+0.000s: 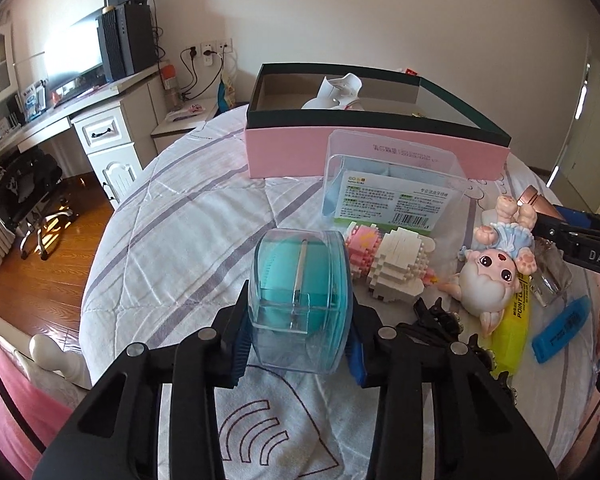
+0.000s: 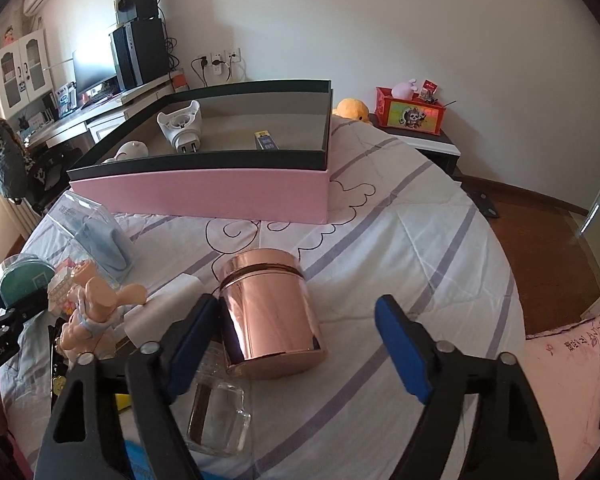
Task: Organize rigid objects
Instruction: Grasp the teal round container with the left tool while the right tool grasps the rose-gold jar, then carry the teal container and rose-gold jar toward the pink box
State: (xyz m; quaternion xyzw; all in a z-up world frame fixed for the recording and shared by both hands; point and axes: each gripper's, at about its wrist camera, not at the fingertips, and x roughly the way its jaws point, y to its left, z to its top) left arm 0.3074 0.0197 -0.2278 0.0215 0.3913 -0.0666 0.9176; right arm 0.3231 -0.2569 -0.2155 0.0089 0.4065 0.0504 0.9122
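My left gripper [image 1: 298,332] is shut on a clear round case [image 1: 300,296] with a teal insert; both blue pads press its sides just above the quilt. In the right wrist view a rose-gold canister [image 2: 268,312] lies on its side between the fingers of my right gripper [image 2: 296,308], which is open. The left pad [image 2: 196,328] is against the canister and the right pad [image 2: 400,344] stands clear of it. A pink box with a dark green rim [image 1: 364,152] [image 2: 204,192] sits behind, holding a white plug-in device [image 2: 180,124] and a few small items.
On the quilt lie a clear plastic packet [image 1: 392,188], a white and pink brick figure [image 1: 396,268], a doll [image 1: 496,264], yellow [image 1: 512,328] and blue [image 1: 560,332] highlighters, a black clip [image 1: 440,316] and a glass bottle [image 2: 220,416]. The bed edge drops to wooden floor on the left.
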